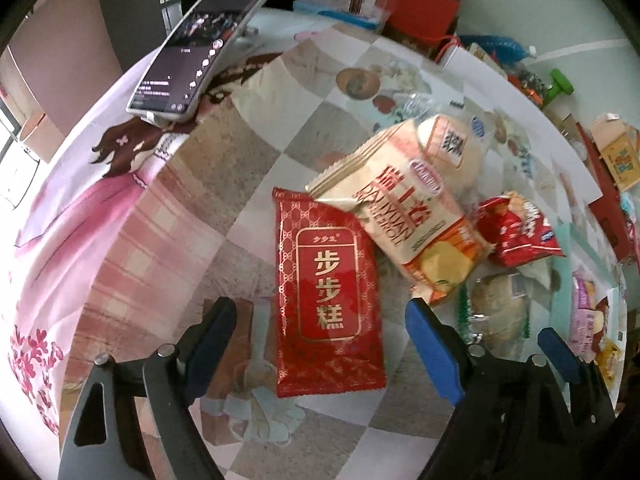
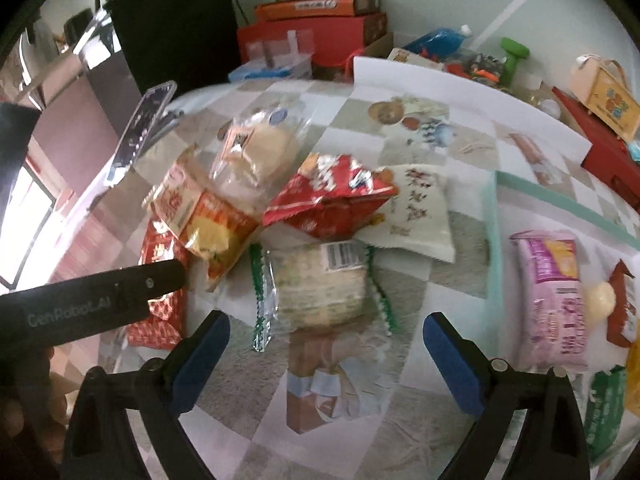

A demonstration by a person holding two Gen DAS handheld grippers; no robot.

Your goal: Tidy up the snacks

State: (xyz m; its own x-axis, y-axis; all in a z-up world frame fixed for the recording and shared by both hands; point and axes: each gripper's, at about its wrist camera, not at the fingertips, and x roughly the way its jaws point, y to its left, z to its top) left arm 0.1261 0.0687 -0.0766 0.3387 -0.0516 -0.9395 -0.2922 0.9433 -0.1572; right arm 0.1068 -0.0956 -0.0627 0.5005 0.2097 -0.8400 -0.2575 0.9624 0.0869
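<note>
Left gripper (image 1: 324, 344): jaws spread wide, blue pads either side of the red gold-lettered packet (image 1: 326, 300) without pressing it; whether a pad grazes the wrapper cannot be told. That packet lies flat on the patterned tablecloth (image 1: 180, 220), its far right corner tucked under the cream biscuit packet (image 1: 408, 208).

Right gripper (image 2: 326, 354): jaws likewise wide apart, holding nothing, hovering just near of the clear green-edged packet (image 2: 320, 292) with a barcode on its far end.

Snack heap, centre of table: bun in clear wrap (image 2: 256, 152) at the far side, crumpled red crisp bag (image 2: 332, 196) in the middle, white printed pouch (image 2: 420, 216) to its right, partly covered by the crisp bag.

Pale green tray (image 2: 494, 240), right: holds a pink packet (image 2: 552, 296); further items there are cut off by the picture edge.

Phone (image 1: 196, 52), far left, propped on a stand; screen text illegible.

Clutter beyond the far table edge is too blurred to itemise.
</note>
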